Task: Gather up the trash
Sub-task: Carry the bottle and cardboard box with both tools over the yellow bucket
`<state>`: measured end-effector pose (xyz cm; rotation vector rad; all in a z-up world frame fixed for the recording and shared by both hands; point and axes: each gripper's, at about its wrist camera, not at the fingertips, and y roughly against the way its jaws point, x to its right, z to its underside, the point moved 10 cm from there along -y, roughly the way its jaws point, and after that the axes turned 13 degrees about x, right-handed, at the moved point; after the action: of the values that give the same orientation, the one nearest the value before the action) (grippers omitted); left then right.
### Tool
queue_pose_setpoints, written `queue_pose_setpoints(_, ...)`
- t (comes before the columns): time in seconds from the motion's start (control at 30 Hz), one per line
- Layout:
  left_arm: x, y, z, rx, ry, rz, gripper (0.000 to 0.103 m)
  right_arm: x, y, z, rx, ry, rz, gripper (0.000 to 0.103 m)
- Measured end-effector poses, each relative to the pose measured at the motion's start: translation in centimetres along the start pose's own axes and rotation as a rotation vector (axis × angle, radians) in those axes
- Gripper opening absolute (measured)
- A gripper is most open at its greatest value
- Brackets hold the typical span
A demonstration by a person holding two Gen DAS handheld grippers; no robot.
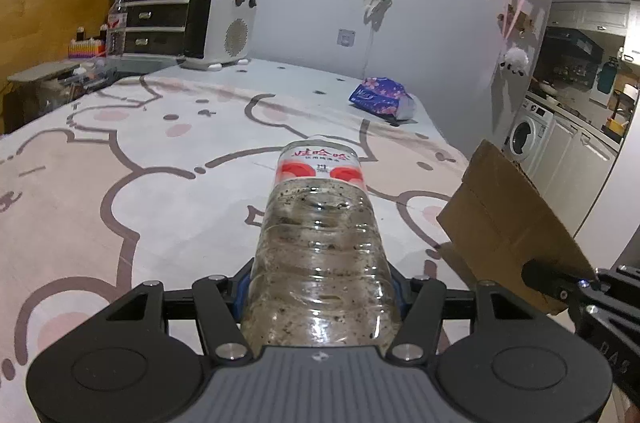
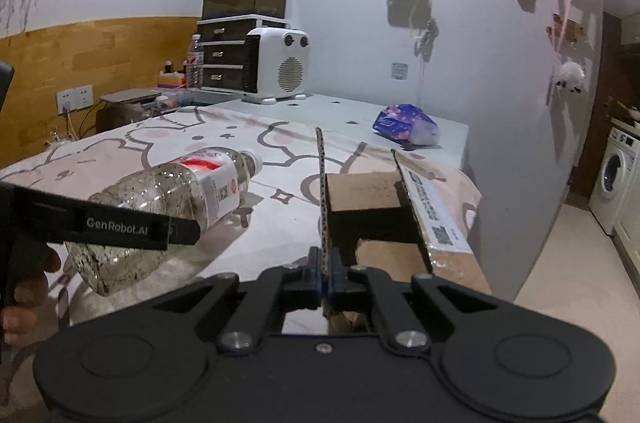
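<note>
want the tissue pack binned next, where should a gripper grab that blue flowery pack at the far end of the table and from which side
Judging by its pose, grip the blue tissue pack across its narrow width near the middle, coming from above and the near side. It lies flat on the table with bare cloth around it, so nothing blocks that approach. Both grippers are busy: the left gripper holds the bottle, the right gripper the cardboard box.

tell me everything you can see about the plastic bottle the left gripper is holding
The plastic bottle is clear, ribbed and looks empty, its inside speckled with dark specks. A white label with red patches and red characters wraps the upper body; the neck end looks whitish. It lies nearly level, bottom toward the left gripper, whose fingers clamp the lower body from both sides. It is held above the cartoon-print cloth, neck pointing away, with the cardboard box to its right, not touching.
</note>
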<state>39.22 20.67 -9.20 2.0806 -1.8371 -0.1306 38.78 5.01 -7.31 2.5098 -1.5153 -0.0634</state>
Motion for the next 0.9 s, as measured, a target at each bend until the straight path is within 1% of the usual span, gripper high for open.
queue_pose_setpoints(0.1, 1.3, 1.2, -0.3, 0.027, -0.025, 0.037, 0.061, 0.2, 1.2, -0.7, 0.016, -0.011, 0.005, 0.003)
queue_pose_setpoints(0.23, 2.9, 2.7, -0.2, 0.03, -0.03, 0.079, 0.061, 0.6, 3.3, -1.7, 0.05, -0.019, 0.013, 0.003)
queue_pose_setpoints(0.33, 3.7, 4.0, 0.0, 0.044, -0.033, 0.086, 0.061, 0.9, 4.7, -2.1, 0.067, -0.027, 0.021, 0.003)
queue_pose_setpoints(0.5, 4.5, 6.2, 0.8, 0.033, 0.001, 0.107, 0.061, 0.9, 6.8, -2.3, 0.078, -0.025, 0.021, 0.003)
queue_pose_setpoints(0.63, 5.5, 7.8, 0.6, 0.046, 0.006, 0.11, 0.061, 1.3, 8.9, -2.8, 0.096, -0.021, 0.029, 0.003)
queue_pose_setpoints(0.9, 9.5, 11.1, -0.2, 0.078, -0.013, 0.152, 0.061, 3.5, 13.9, -3.7, 0.137, -0.038, 0.078, 0.003)
